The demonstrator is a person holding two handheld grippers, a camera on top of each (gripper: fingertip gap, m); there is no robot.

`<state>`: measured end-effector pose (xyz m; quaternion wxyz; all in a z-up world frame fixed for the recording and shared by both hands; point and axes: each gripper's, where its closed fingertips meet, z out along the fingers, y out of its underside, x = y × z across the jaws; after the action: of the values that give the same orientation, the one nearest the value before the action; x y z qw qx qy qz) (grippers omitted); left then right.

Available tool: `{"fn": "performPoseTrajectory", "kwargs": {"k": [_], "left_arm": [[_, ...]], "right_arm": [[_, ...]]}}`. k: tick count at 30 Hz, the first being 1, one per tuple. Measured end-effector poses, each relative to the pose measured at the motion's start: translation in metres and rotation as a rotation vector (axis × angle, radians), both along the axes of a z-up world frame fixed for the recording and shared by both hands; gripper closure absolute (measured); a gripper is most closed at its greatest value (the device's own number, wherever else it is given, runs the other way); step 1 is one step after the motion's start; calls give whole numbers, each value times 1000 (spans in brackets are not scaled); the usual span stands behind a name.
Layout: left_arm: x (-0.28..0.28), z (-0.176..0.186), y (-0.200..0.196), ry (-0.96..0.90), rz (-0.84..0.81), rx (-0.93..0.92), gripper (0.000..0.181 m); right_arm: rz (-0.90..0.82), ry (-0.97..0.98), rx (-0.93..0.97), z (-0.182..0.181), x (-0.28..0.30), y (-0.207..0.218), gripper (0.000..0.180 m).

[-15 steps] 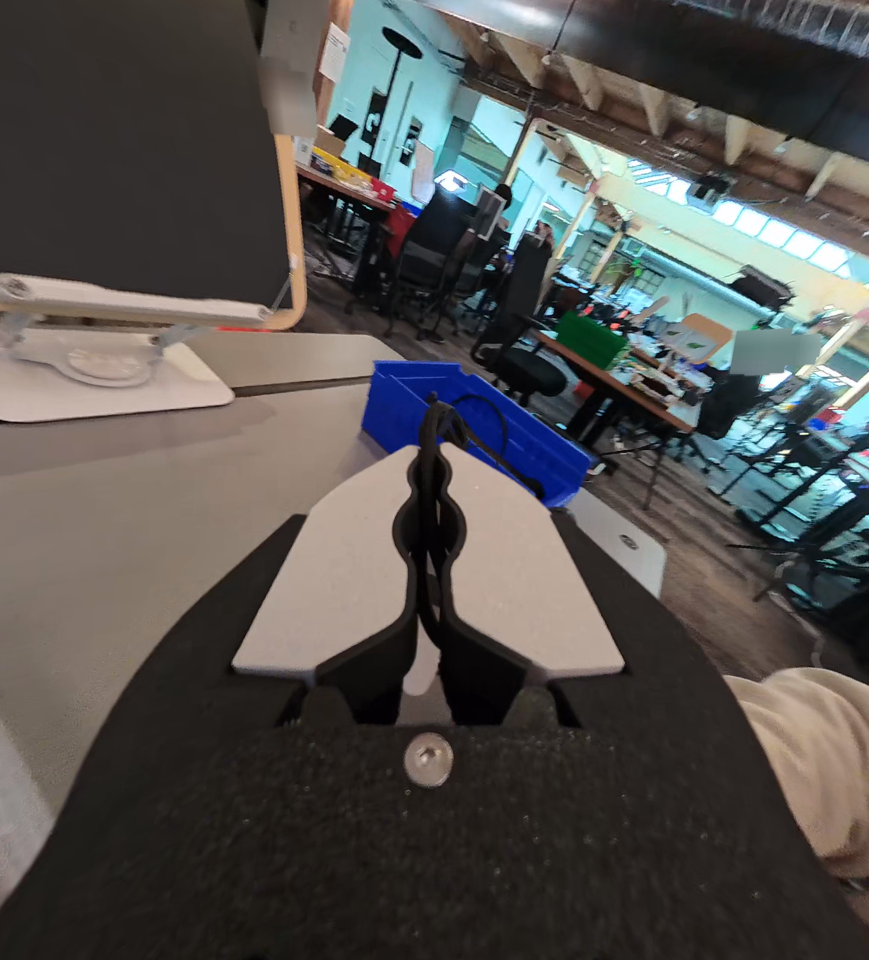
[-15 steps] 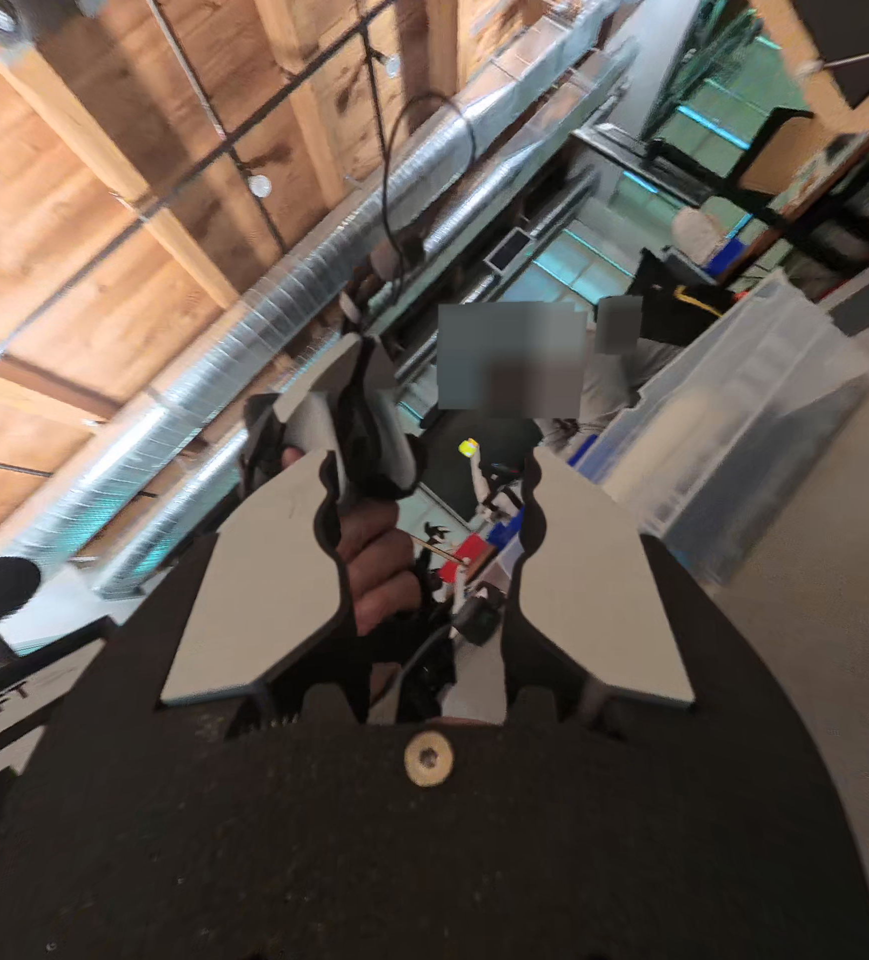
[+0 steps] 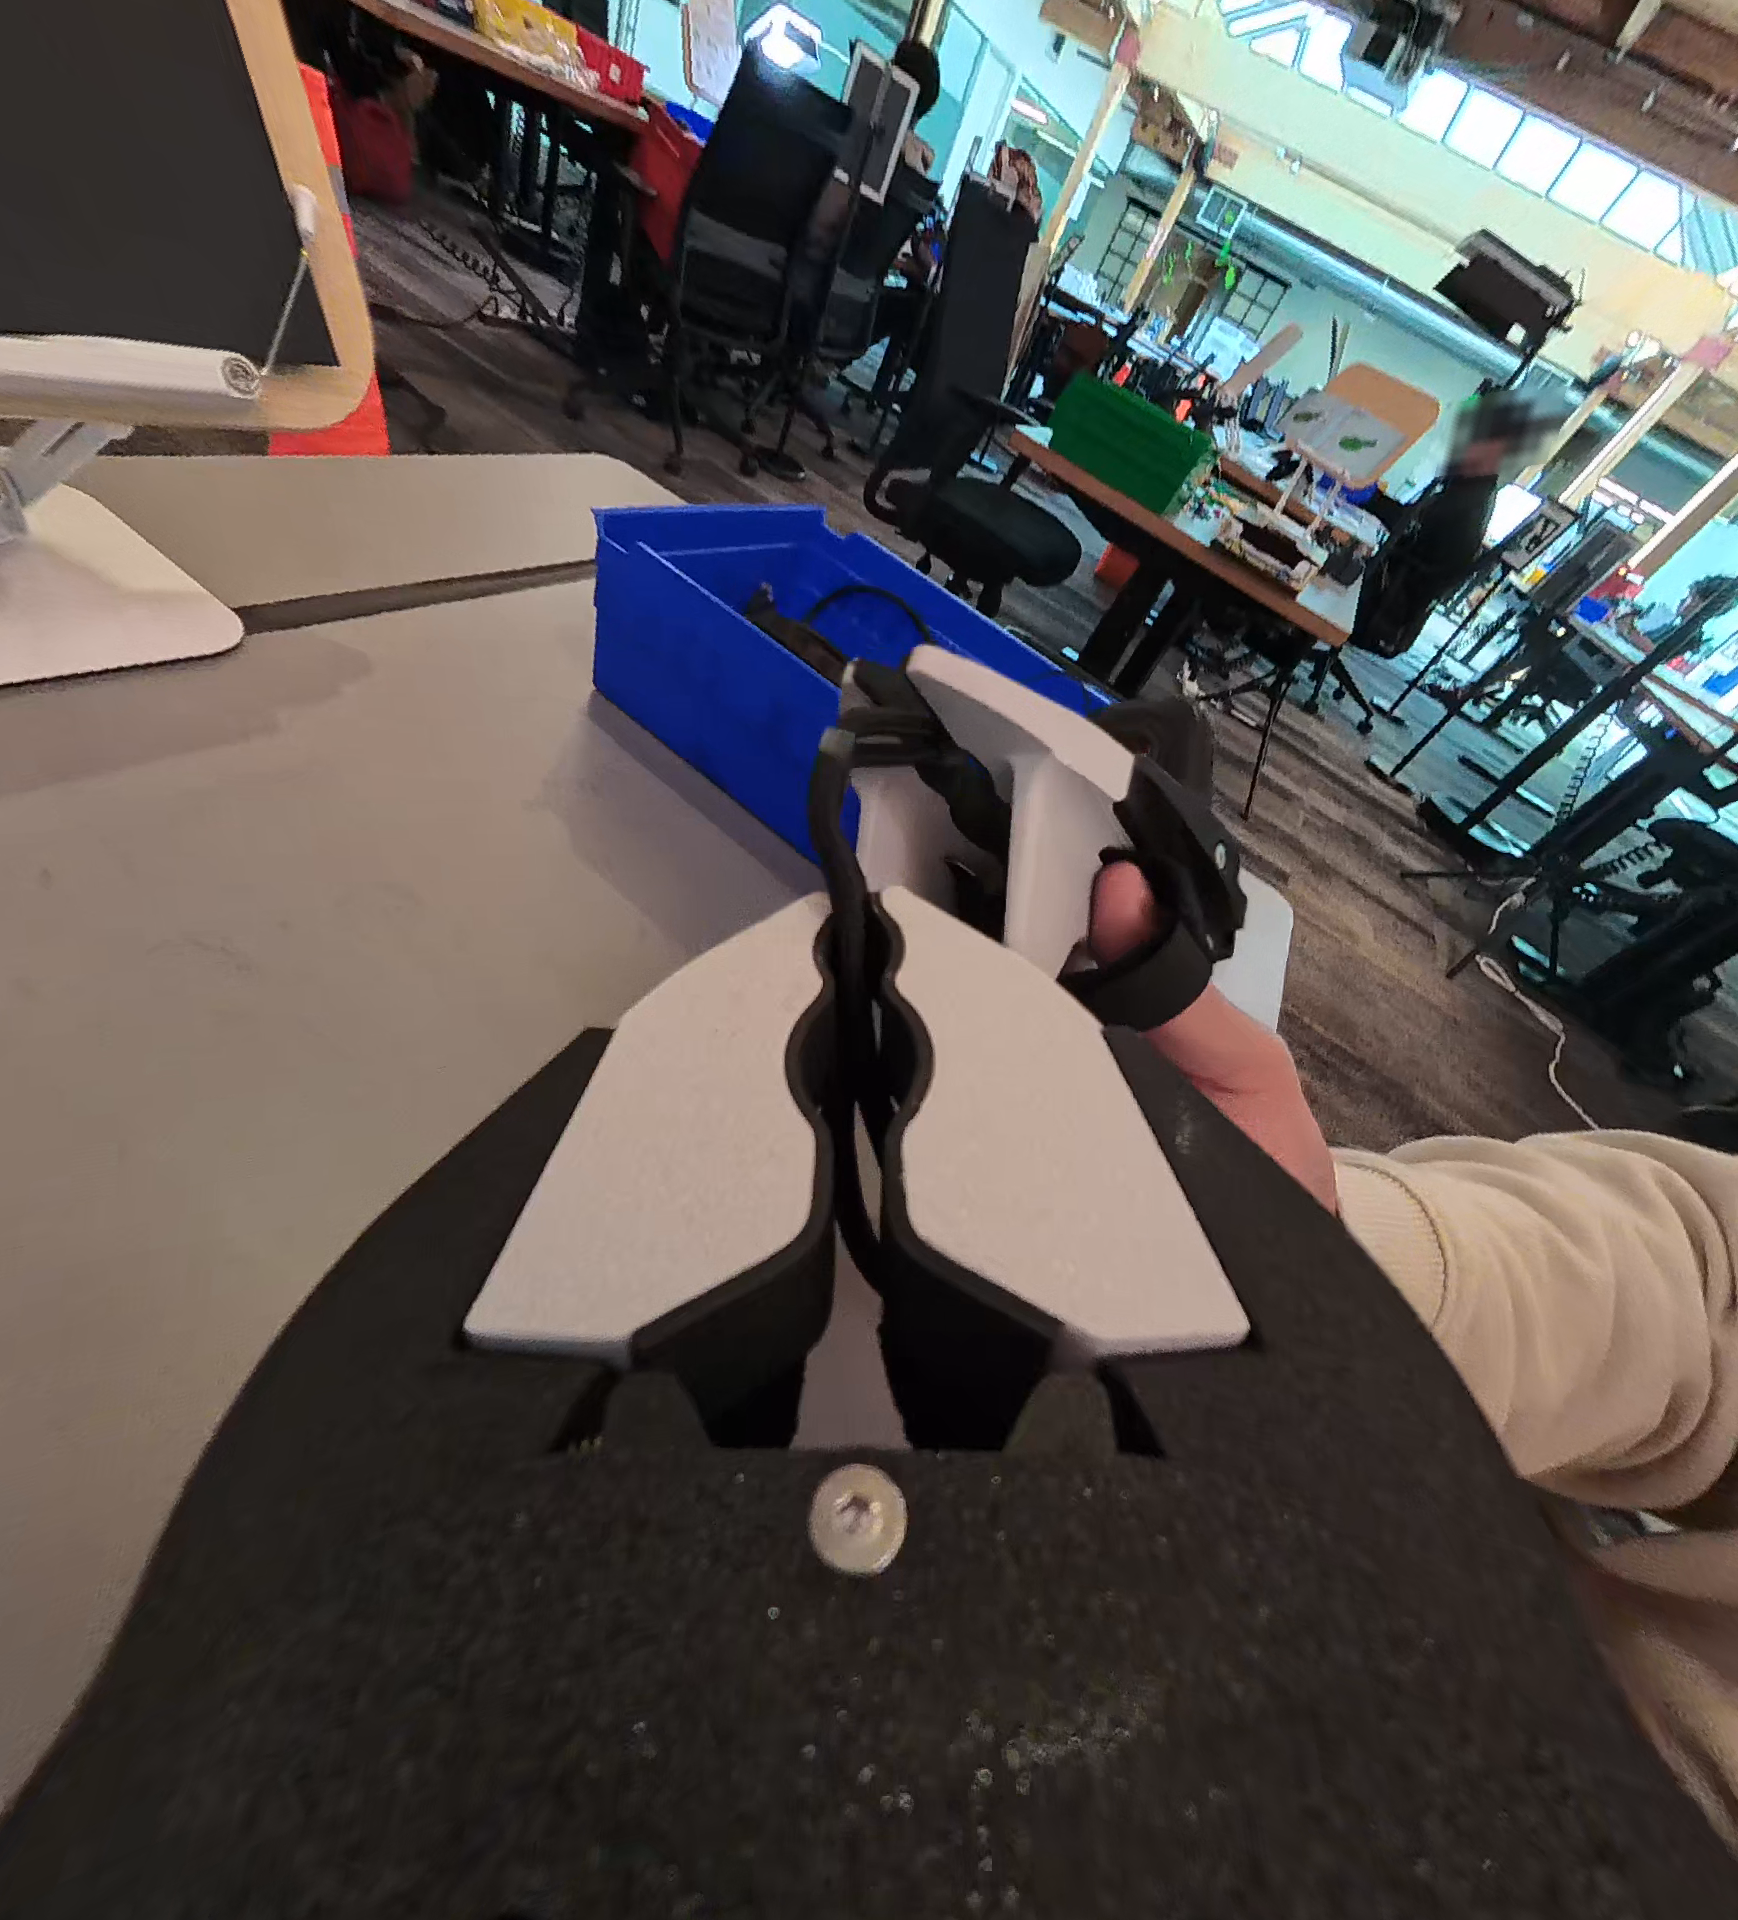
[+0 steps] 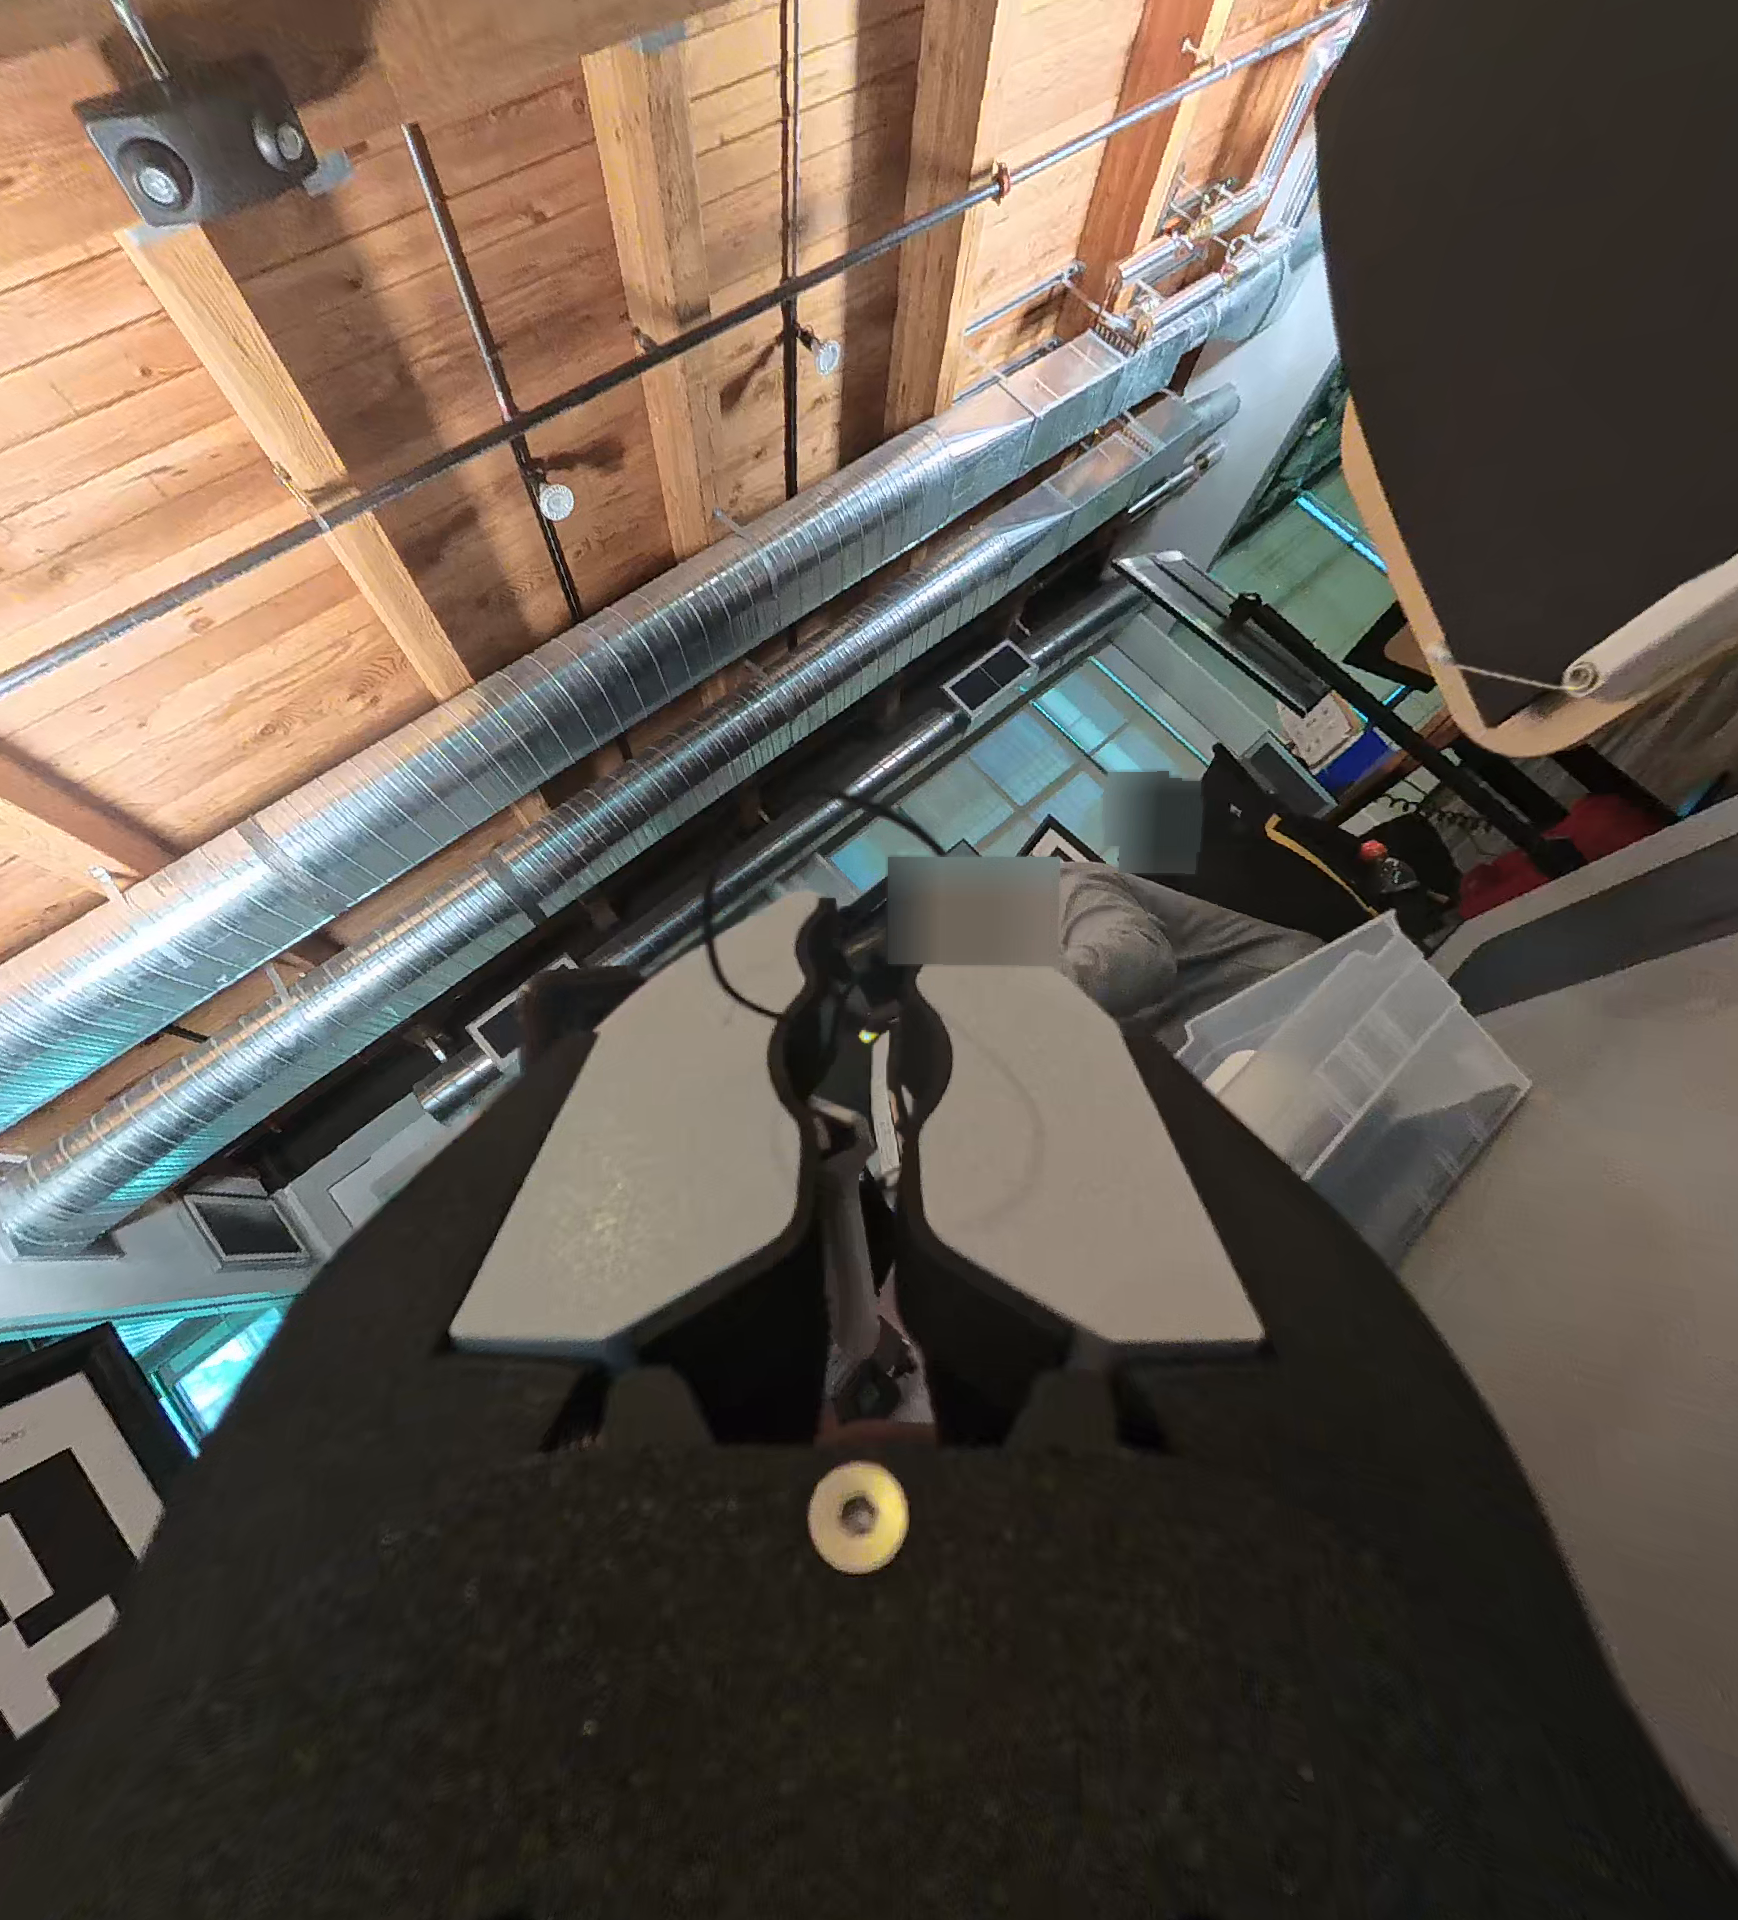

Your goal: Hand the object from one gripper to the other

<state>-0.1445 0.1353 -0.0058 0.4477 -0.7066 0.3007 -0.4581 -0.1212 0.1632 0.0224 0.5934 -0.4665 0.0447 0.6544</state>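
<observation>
A thin black cable (image 3: 837,831) stands up out of my left gripper (image 3: 860,909), which is shut on it above the grey table (image 3: 221,935). My right gripper (image 3: 870,732) comes in from the right in the left wrist view, with its white fingers (image 3: 1010,727) closed around the cable's upper end. In the right wrist view my right gripper (image 4: 854,940) points up toward the ceiling, jaws nearly together, with the black cable (image 4: 844,1075) between them and a thin loop of it to the left. Both grippers hold the cable at once.
A blue bin (image 3: 699,665) holding more black cables sits on the table just behind the grippers. A white screen stand (image 3: 65,592) is at the far left. A clear plastic bin (image 4: 1364,1070) is to the right. A hand (image 3: 1239,1070) holds the right gripper. There is about 5 cm between the tips of the two grippers.
The right gripper has moved in to the left gripper and its jaws have gone from wide open to closed around the cable's upper end. The left gripper stays shut on the cable.
</observation>
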Motion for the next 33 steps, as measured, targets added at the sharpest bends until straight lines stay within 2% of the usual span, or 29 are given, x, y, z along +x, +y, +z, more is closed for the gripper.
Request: {"fn": "performPoseTrajectory", "kwargs": {"k": [4, 6, 7, 12, 17, 22, 25, 30, 33], "left_arm": [[2, -7, -2, 64, -44, -5, 175], [-2, -11, 1, 110, -40, 4, 157], [-4, -13, 1, 139, -52, 3, 155], [-17, -20, 2, 282, -97, 23, 146], [-23, -14, -3, 302, -166, 54, 144], [-16, -17, -16, 279, -276, 83, 134], [-14, -13, -26, 201, -364, 79, 135], [-12, -10, -40, 163, -447, 113, 149], [-12, -7, -43, 144, -460, 124, 166]], "right_arm": [[-15, -78, -9, -4, 4, 4, 171], [-17, -111, 0, -2, 7, 6, 171], [-16, -138, 1, -2, 8, 8, 171], [-20, -447, -4, -4, 12, 18, 172], [153, -821, 1, -7, -7, 6, 172], [291, -956, -13, -3, -31, -22, 172], [360, -1025, -8, -5, -50, -40, 172], [397, -1052, 18, -3, -62, -53, 173], [419, -1018, 15, -1, -64, -56, 172]]}}
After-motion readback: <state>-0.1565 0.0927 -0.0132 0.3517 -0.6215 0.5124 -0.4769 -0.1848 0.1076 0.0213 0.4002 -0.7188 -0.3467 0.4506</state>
